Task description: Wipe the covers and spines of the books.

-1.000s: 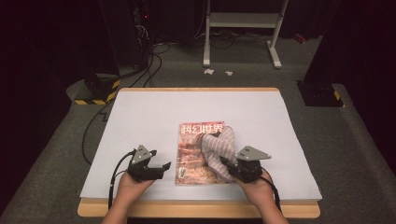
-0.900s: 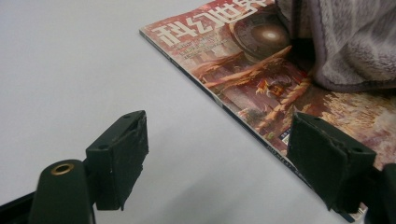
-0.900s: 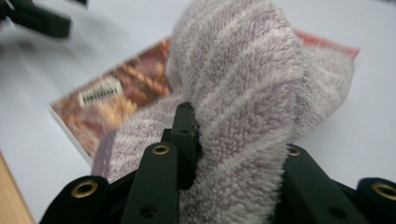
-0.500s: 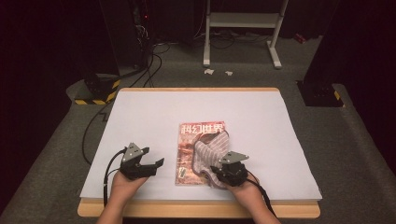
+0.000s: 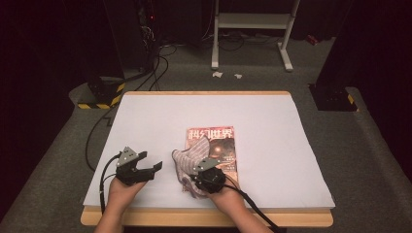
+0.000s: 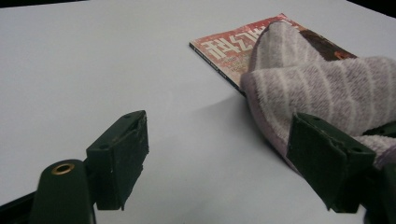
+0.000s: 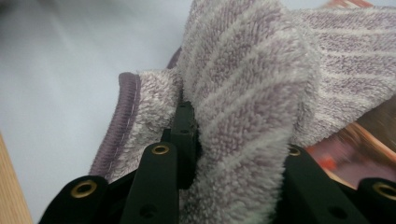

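Note:
A red magazine (image 5: 221,145) lies flat near the table's front middle, and its cover corner (image 6: 224,49) shows beyond my left jaws. A purple striped towel (image 5: 190,158) lies bunched over the magazine's left side. My right gripper (image 5: 194,177) is shut on the towel (image 7: 243,107), whose folds bulge up between the jaws. My left gripper (image 5: 154,167) rests low on the table left of the towel, open with nothing between its fingers. The towel (image 6: 317,88) sits just past the right jaw in the left gripper view.
A white sheet (image 5: 160,116) covers the table, with a wooden front edge (image 5: 204,218). Behind the table stand a white frame (image 5: 250,24), cables and a black box with yellow stripes (image 5: 99,92) on the grey floor.
My right gripper has moved left across the magazine, dragging the towel with it toward the magazine's left edge. My left gripper has shifted slightly left and nearer the front edge.

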The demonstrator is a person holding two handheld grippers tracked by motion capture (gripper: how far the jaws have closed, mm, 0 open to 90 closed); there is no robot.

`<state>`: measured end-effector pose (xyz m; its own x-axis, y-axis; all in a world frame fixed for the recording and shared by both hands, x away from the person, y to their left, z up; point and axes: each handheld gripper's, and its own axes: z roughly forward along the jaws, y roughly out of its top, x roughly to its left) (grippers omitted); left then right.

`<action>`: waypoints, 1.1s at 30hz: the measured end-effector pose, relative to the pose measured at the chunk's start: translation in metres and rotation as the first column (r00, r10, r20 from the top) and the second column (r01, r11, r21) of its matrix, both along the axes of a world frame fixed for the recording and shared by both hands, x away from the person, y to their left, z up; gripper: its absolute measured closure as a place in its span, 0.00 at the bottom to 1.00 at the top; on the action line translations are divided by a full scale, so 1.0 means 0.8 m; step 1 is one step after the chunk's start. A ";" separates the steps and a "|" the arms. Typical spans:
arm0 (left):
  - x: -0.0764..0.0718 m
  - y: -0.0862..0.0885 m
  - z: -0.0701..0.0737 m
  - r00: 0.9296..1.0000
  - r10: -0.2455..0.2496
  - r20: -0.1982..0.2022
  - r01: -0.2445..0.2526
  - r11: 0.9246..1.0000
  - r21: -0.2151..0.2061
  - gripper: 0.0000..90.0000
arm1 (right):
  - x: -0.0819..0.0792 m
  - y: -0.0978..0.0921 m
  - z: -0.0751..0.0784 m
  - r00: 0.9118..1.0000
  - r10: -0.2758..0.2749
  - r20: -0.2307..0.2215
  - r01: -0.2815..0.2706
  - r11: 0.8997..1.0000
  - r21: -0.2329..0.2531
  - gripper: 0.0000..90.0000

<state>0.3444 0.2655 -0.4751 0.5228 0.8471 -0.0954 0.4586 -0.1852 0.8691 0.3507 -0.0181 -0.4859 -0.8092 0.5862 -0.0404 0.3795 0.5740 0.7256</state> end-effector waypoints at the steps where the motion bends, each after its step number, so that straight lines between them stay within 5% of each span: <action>1: 0.000 0.001 0.000 1.000 0.001 0.001 -0.001 1.000 -0.001 0.24 | 0.000 0.009 0.000 1.000 0.007 0.003 -0.007 1.000 0.001 0.79; 10: 0.000 -0.002 -0.001 1.000 -0.006 -0.003 0.006 1.000 0.003 0.24 | 0.001 0.001 -0.002 1.000 -0.006 0.008 0.006 1.000 0.005 0.79; 22: 0.002 -0.014 -0.005 1.000 -0.025 -0.008 0.026 1.000 0.018 0.24 | -0.004 -0.105 -0.002 0.986 -0.167 0.011 0.167 0.986 0.018 0.79; 28: 0.003 -0.017 -0.006 0.999 -0.032 -0.009 0.032 0.999 0.021 0.24 | -0.010 -0.146 -0.001 0.972 -0.233 0.013 0.233 0.972 0.020 0.79; 33: 0.004 -0.018 -0.006 0.999 -0.035 -0.008 0.036 0.999 0.022 0.24 | -0.013 -0.158 0.000 0.968 -0.252 0.014 0.251 0.968 0.022 0.79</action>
